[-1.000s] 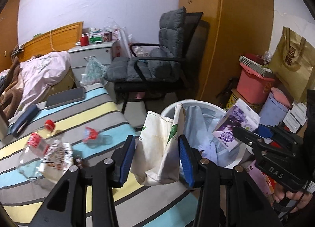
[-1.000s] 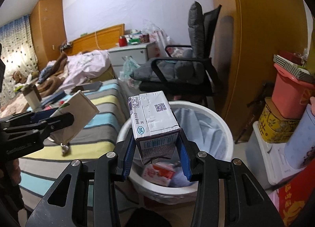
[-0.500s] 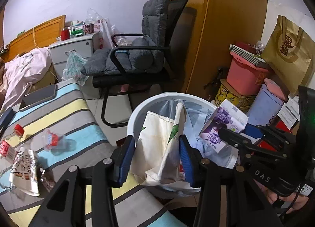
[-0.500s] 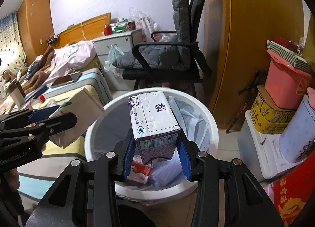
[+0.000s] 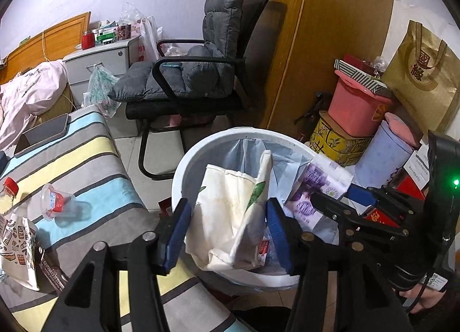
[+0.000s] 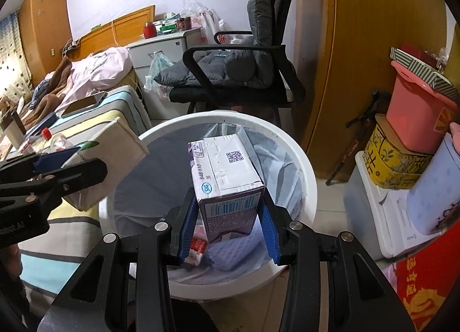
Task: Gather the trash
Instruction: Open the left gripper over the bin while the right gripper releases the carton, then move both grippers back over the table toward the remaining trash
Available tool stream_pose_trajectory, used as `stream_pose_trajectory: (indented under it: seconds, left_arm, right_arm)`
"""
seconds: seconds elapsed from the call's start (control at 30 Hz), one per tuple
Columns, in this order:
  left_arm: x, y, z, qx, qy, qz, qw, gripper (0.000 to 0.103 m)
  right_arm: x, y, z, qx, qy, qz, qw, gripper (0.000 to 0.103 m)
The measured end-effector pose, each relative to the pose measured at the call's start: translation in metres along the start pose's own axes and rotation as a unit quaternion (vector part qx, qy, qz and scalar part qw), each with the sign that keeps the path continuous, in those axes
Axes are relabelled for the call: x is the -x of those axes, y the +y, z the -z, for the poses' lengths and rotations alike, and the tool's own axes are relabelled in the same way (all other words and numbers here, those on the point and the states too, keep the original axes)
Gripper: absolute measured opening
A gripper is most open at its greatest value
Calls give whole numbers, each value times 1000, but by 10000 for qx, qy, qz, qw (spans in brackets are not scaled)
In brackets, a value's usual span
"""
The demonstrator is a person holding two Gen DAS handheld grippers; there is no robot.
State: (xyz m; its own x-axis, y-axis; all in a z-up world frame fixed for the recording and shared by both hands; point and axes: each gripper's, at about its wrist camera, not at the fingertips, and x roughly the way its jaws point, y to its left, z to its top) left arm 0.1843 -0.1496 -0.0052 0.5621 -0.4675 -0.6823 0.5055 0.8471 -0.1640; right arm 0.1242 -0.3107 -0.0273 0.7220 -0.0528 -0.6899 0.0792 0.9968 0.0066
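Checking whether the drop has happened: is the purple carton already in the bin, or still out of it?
Out. The purple carton hangs above the white bin, between the right gripper pads.

A lived-in home bedroom: a bed (image 6: 95,73) with rumpled bedding and wooden headboard (image 6: 120,25), a bedside drawer unit (image 6: 161,47), a cushioned chair (image 5: 201,73) and a tall wooden wardrobe (image 5: 330,30)

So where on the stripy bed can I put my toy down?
On the bed, the bare stripes between the phone and the cup are free. So is the corner beside the bin. The near left edge is crowded with the cup, a bottle and a snack bag.
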Motion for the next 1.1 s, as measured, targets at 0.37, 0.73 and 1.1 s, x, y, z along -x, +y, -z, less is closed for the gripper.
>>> stream_pose_trajectory:
  seconds: [0.37,0.73,1.1]
  left_arm:
    - [3,3,0,61,-45,-40,10000,70]
    - [30,13,5,132,-260,-176,9994,70]
    - [56,25,12,228,-466,-365,9980,70]
  right_arm:
    - [1,-2,-2,-69,-36,67,9999,61]
    - [10,7,-3,-97,-177,23,9998,61]
    - [23,22,-4,-3,-364,-36,9993,61]
